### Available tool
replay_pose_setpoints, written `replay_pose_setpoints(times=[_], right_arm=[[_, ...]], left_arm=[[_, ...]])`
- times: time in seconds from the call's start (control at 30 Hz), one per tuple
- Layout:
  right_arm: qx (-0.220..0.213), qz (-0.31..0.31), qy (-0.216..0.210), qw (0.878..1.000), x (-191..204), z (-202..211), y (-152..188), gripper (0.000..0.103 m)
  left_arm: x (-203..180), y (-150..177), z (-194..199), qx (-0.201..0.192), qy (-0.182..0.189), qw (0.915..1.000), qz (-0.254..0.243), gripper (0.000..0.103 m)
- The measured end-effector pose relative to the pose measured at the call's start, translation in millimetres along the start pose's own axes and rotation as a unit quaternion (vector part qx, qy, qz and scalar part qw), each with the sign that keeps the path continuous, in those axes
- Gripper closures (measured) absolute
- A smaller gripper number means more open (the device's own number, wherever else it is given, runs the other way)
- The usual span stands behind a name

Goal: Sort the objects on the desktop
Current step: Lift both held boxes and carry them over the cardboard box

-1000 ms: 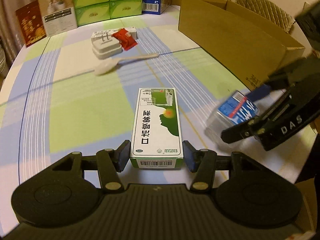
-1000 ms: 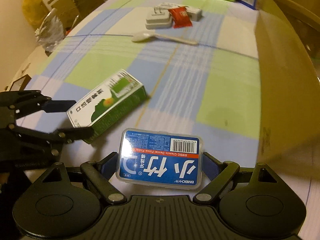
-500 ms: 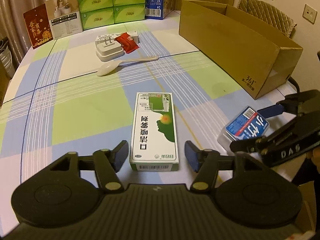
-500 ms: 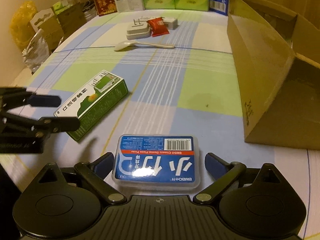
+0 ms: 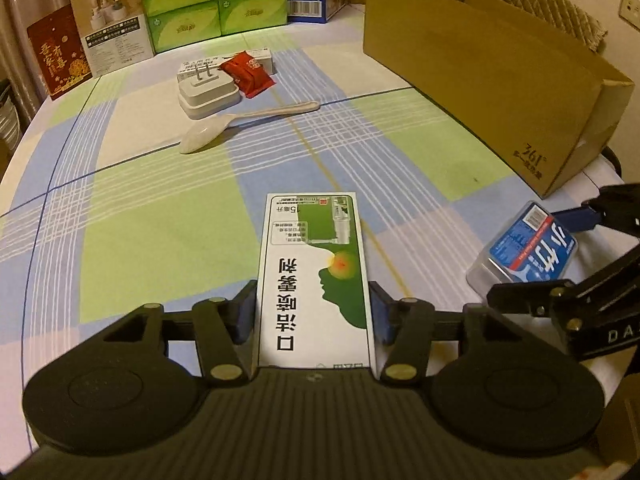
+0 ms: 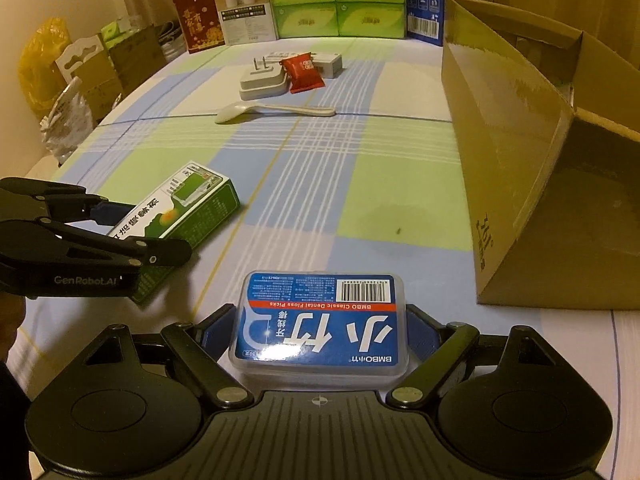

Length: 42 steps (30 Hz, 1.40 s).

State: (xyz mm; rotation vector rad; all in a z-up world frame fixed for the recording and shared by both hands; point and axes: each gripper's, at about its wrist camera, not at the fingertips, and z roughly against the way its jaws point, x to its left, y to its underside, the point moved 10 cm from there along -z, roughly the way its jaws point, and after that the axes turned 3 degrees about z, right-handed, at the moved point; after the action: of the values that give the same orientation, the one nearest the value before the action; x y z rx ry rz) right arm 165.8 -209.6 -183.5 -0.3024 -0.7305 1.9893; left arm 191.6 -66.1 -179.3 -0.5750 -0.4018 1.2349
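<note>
Left tongs (image 5: 312,316) clenched on medicine box (image 5: 314,276) | right tongs (image 6: 320,330) clenched on floss case (image 6: 320,320) | I'd lift both level, then clear the carton (image 6: 516,168) rim.

Round table (image 5: 132,236) covered by a blue, green and white plaid cloth; lying flat on it near the front, a green-and-white oblong carton (image 5: 316,276) and a clear plastic floss-pick case with blue label (image 6: 320,324); mid-table, a white plastic spoon (image 5: 240,124), white plug adapter (image 5: 208,92) and red foil sachet (image 5: 248,74); right side, an open brown cardboard box (image 5: 492,80); far edge, stacked green tissue boxes (image 5: 216,4).
</note>
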Motion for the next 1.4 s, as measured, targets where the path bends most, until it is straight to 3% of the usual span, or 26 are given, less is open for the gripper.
replay_pose_setpoints(times=[0.67,1.1,1.4], right_arm=[[-0.036,0.010,0.005,0.999,12,53,-6,0.019],[0.002,0.003,0.002,1.000,6,31,14,0.019],[-0.013,0.000,0.000,1.000,4,36,5,0.019]], left_arm=[[-20,17,62,-0.016,-0.016,0.9992,0.032,0.053],[-26,41,39,0.012,-0.016,0.9994,0.027,0.052],[-24,42,32,0.011,-0.017,0.9995,0.023,0.053]])
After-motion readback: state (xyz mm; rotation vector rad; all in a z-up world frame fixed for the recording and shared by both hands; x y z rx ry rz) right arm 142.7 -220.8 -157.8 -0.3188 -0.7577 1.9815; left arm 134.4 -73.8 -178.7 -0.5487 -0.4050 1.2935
